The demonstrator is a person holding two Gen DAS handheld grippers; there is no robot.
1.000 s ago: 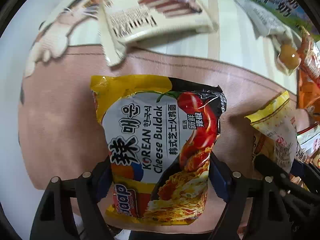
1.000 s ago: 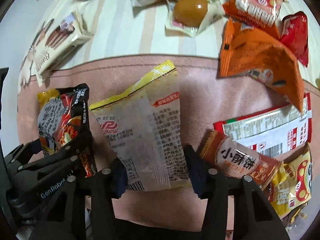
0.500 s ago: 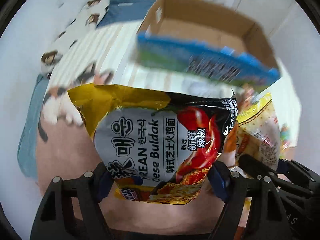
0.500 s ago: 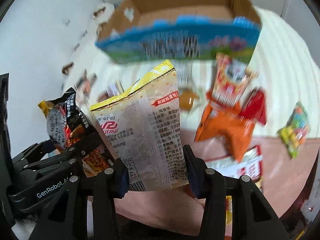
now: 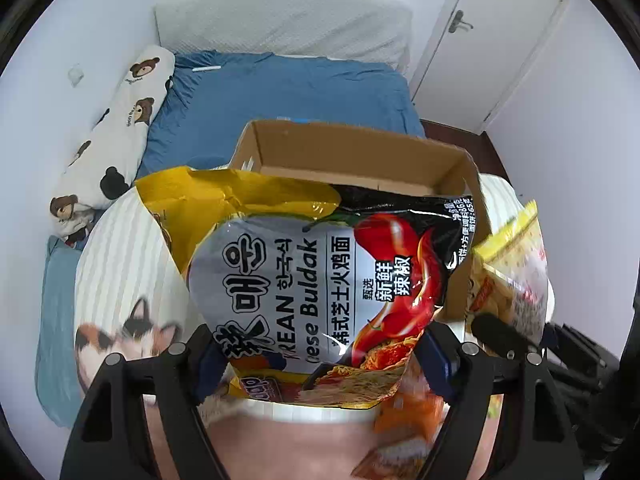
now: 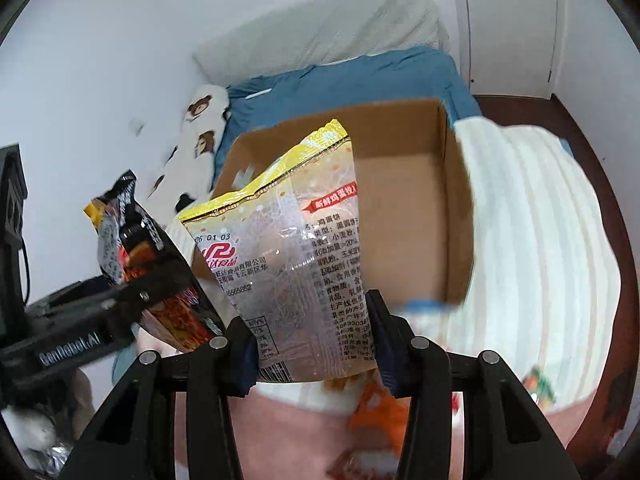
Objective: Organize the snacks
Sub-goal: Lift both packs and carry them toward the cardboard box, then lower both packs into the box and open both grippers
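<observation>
Both claws are closed on a snack, and each packet is held up in the air in front of the cardboard box. By the left gripper (image 5: 316, 354) the noodle packet (image 5: 320, 280) is pinched at its lower edge, one pad on each side, and its long axis is pointed away from the claw, toward the box (image 5: 360, 152). By the right gripper (image 6: 312, 334) the yellow-topped egg biscuit bag (image 6: 296, 256) is pinched in the same way, with its sealed top leaned a little to the left and up.

The box is seen open at the top, beyond and below the tips of both packets, on the striped blanket (image 6: 540, 240). In the right wrist view its bare floor is shown to the right of the bag, so the free space lies forward and slightly right of this claw. The right bag seems already partly over the near wall; the left packet is kept more before the near left corner. The right hand is therefore judged nearer to the opening. More snacks, blurred, are left low on the pink cloth (image 5: 300, 448).
</observation>
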